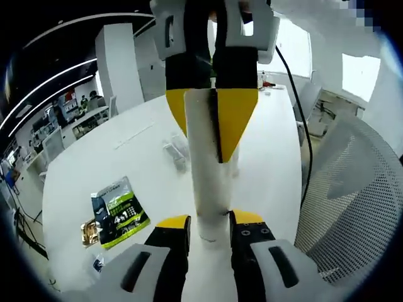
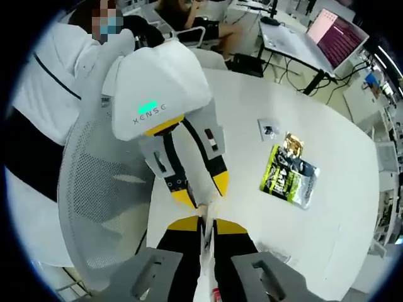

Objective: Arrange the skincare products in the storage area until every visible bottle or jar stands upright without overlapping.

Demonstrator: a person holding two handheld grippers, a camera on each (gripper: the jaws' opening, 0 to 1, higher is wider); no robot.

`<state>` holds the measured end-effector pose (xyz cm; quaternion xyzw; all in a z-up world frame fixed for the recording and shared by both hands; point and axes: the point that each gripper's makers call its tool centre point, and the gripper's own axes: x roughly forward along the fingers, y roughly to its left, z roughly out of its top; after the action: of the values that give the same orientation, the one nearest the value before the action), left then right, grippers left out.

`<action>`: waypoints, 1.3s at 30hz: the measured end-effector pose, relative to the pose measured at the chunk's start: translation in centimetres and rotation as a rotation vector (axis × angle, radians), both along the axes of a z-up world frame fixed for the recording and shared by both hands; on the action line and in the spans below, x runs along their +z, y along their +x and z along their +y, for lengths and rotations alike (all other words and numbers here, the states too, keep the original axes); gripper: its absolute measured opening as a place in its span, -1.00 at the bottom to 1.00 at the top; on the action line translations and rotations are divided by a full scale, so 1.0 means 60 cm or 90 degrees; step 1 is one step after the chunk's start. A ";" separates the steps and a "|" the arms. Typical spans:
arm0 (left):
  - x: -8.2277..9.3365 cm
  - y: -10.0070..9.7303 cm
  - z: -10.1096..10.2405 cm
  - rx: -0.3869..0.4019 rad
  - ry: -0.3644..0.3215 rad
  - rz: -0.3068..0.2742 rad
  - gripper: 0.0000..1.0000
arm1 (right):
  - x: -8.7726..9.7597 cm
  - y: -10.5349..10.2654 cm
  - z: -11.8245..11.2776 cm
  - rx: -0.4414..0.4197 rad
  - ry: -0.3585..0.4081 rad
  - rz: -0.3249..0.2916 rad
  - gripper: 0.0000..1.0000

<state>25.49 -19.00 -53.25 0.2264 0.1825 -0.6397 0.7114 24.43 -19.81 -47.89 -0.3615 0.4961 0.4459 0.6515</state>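
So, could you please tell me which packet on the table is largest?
The green-and-black sachet; the gold packet beside it and the white card are smaller.

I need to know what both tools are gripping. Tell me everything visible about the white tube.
The white tube is long, plain and smooth, probably plastic, with no label visible. It is held above the white table. The left hand-held gripper grips its near end; the right hand-held gripper pinches its flat far end.

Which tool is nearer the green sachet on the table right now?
Left, probably. The left tool grips the white tube at the end towards the green sachet; the right tool clamps it farther along, away from the sachet.
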 end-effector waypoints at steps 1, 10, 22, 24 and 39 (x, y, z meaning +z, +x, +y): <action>-0.001 0.000 0.000 0.000 0.001 -0.001 -0.57 | 0.001 0.000 -0.002 -0.004 0.001 0.000 -1.00; -0.020 -0.001 0.009 -0.010 0.042 -0.014 -0.71 | 0.001 -0.007 0.034 0.028 0.008 -0.007 -1.00; -0.013 0.001 0.007 -0.004 0.029 -0.014 -0.84 | -0.025 0.009 0.011 0.013 -0.037 0.028 -1.00; -0.010 0.003 0.005 0.002 0.020 -0.003 -0.85 | -0.024 0.008 0.006 0.000 -0.035 0.033 -1.00; -0.023 0.000 0.006 -0.003 0.036 0.002 -0.79 | -0.018 0.006 -0.079 -0.038 -0.068 0.042 -1.00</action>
<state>25.51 -18.64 -54.65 0.2456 0.2013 -0.6366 0.7028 24.76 -24.58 -48.94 -0.3660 0.5513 0.4108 0.6272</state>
